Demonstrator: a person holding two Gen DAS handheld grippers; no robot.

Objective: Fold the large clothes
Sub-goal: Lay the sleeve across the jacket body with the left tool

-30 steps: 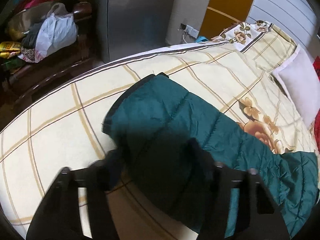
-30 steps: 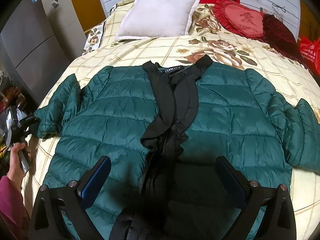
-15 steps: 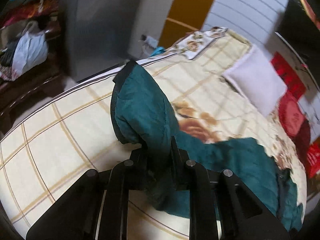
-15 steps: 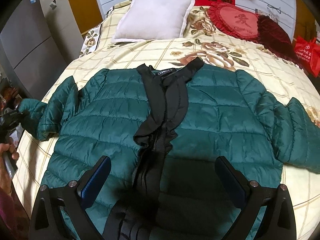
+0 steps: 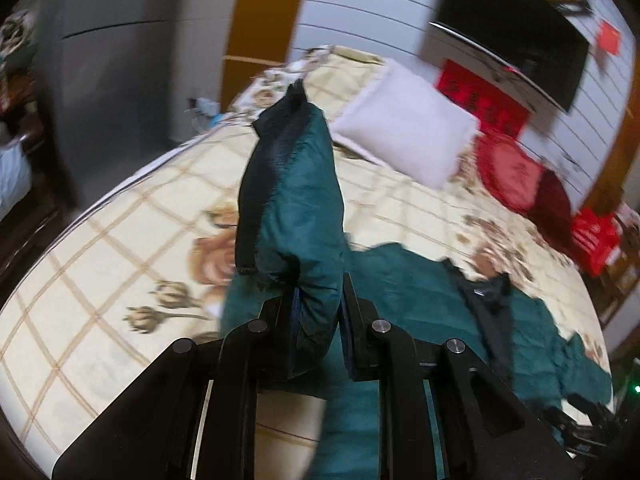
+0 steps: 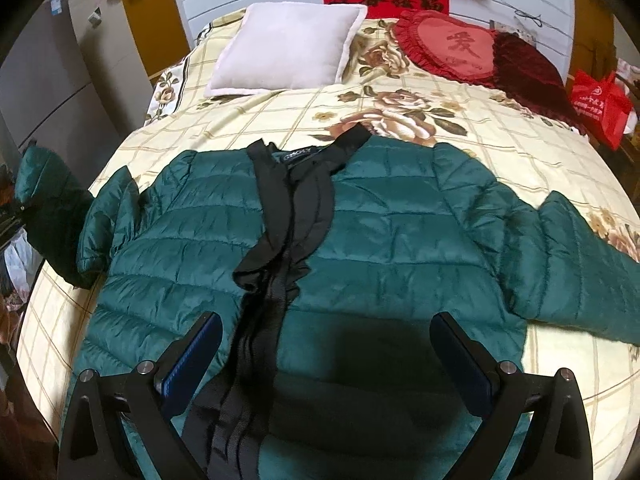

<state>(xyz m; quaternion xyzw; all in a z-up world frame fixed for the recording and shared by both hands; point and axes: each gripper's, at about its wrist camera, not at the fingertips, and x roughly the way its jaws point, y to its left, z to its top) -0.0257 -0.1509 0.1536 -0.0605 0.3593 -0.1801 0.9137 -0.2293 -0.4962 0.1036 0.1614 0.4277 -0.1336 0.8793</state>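
Observation:
A dark green quilted jacket (image 6: 380, 236) with black trim lies front-up on the bed, its sleeves spread out. My left gripper (image 5: 318, 304) is shut on the end of one sleeve (image 5: 304, 200), whose black cuff stands up above the bed. In the right wrist view that raised sleeve (image 6: 44, 184) shows at the far left edge. My right gripper (image 6: 326, 344) hangs open over the jacket's lower front with nothing between its fingers. The other sleeve (image 6: 580, 256) lies flat on the right.
The bed's cream checked cover (image 6: 440, 92) has brown flowers. A white pillow (image 6: 288, 48), a red heart cushion (image 6: 452, 48) and a dark red cushion (image 6: 532, 72) sit at its head. A red bag (image 6: 600, 104) stands right of the bed. A grey cabinet (image 5: 120, 68) is on the left.
My left gripper closed on the sleeve end, lifted it off the bed and swung it toward the jacket's body. The right gripper drifted slightly over the lower front and stayed open.

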